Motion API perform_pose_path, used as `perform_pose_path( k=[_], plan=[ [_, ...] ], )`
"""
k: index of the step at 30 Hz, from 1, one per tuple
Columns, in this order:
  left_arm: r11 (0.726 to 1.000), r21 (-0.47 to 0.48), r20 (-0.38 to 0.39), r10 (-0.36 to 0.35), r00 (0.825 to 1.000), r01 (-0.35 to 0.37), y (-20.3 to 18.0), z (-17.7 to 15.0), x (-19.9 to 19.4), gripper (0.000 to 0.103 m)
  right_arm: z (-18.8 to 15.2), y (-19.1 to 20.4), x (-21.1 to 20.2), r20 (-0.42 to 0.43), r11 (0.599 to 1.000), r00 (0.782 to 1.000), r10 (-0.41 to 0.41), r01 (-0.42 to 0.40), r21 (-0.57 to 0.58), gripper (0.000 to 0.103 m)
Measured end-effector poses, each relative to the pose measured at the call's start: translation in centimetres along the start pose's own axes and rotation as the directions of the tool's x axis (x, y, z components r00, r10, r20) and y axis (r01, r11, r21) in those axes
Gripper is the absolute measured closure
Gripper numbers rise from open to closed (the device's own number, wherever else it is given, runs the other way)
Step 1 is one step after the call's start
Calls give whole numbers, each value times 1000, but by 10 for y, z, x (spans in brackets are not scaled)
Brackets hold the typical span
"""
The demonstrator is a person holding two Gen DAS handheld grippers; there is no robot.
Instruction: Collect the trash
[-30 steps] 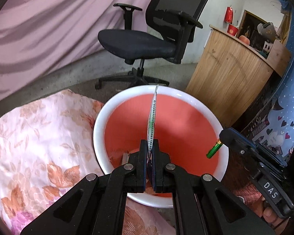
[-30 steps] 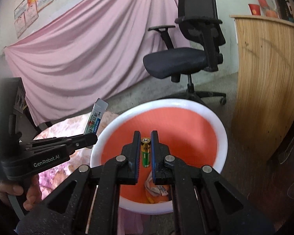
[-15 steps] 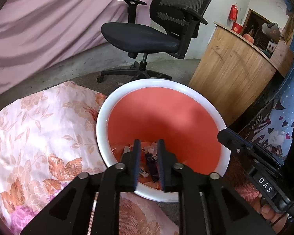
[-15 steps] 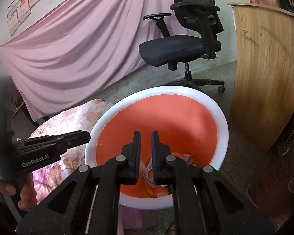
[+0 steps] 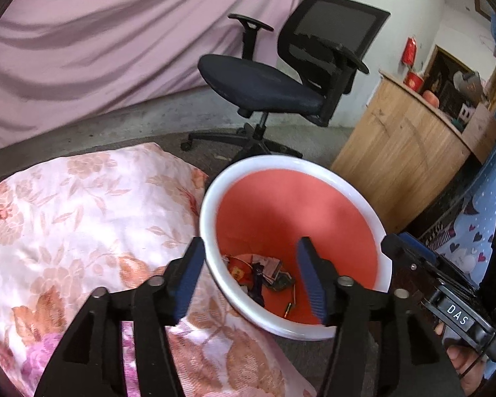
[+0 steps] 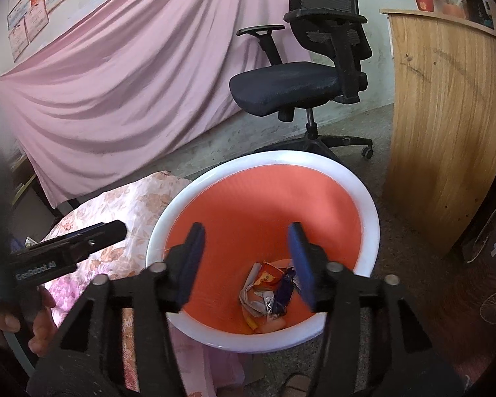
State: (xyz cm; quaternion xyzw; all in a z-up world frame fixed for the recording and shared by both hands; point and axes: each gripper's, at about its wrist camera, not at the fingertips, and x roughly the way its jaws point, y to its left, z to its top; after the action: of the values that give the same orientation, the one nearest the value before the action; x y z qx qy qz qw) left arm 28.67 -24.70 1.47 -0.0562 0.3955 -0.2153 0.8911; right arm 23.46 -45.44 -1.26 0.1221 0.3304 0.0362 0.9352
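While both sets of jaws are opening empty over the bin [image 6: 370, 218] | left gripper [image 5: 251, 274], right gripper [image 6: 246, 261] holding nothing | trash [image 6: 268, 292] lying at bin's bottom, 6 o'clock | floral bedding [image 5: 82, 218] at 9 o'clock showing no litter; likely nearly done

Floor [image 6: 363, 162] — bin [image 6: 368, 205], seemingly floral bedding [image 5: 82, 215]

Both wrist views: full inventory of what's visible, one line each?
bin: 1, red inside with white rim, on the floor, under both grippers
trash: small pile, mixed wrappers, bottom of bin
floral cloth: 1, pink and white, beside bin
office chair: 1, black, behind bin
pink drape: 1, along the wall
wooden counter: 1, tan, beside the chair
left gripper: black, blue pads, fingers opening, nothing between
right gripper: same, fingers opening, nothing between
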Motion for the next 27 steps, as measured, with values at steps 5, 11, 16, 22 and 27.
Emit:
perform_pose_path(
  k=[5,11,16,22,27],
  plan=[
    [1000,-19,79,8,997,-7,9,1,-22,21,5,6,-6,17,1000,1000,-14,14,-3,6],
    [999,7,161,51,986,-53,11,-1,-47,11,7,14,-16,43,1000,999,-30,30,4,0],
    [998,11,222,65,973,-69,14,-8,-67,3,8,22,-29,74,1000,997,-28,28,-1,0],
    [997,-8,264,82,961,-83,22,-16,-90,3,7,35,-48,114,999,993,-37,39,-18,0],
    [994,-23,288,109,951,-107,31,-25,-112,3,5,46,-65,162,998,986,-47,53,-33,0]
  ],
)
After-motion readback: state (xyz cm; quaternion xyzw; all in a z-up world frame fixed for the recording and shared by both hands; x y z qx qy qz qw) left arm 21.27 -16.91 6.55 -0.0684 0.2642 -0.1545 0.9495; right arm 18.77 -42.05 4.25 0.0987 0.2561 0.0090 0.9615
